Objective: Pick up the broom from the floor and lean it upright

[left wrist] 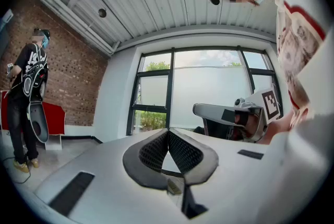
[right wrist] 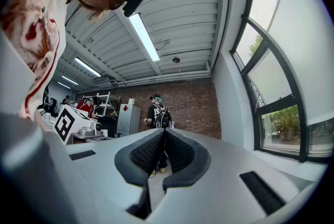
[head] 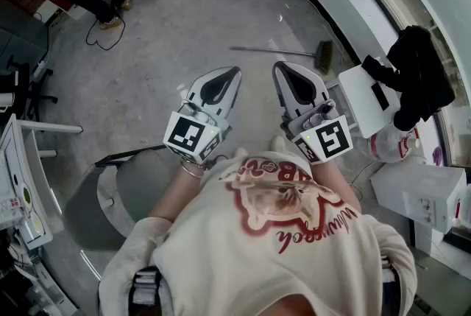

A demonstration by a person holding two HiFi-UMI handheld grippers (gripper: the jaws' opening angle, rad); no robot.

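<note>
Concrete floor (head: 184, 27) bears one broom (head: 283, 52); left claw (head: 236, 71) and right claw (head: 278, 65) closed.

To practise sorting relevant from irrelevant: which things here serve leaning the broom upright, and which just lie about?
Job: broom, left hand-held gripper, right hand-held gripper.
Lying about: cable, grey chair, black garment, white box.

broom (head: 283, 52) small and far off, bristles indistinct, grey seat (head: 136, 193) partly hidden by person's shirt (head: 294, 241)
</note>
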